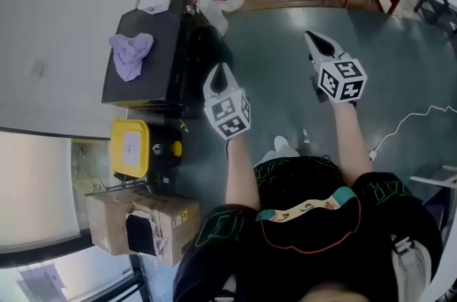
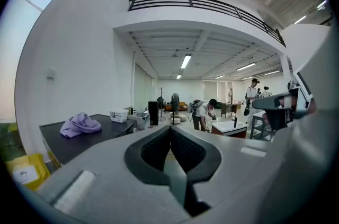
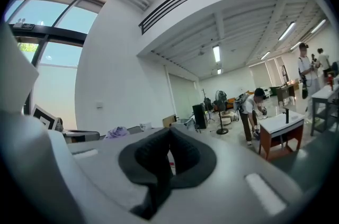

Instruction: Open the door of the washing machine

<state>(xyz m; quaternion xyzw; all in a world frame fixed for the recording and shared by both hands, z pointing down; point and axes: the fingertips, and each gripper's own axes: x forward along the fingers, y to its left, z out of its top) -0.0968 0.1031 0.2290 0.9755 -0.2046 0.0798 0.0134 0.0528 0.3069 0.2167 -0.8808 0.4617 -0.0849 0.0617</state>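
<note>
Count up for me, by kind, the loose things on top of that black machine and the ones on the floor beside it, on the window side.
Purple cloth: 1
White box: 1
Yellow case: 1
Cardboard box: 1
Total: 4

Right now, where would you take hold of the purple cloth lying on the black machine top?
Probably the raised bunch at the middle of the purple cloth, coming from above. It lies crumpled in a heap on the flat machine top, so the folds stand up while its edges lie flat.
</note>
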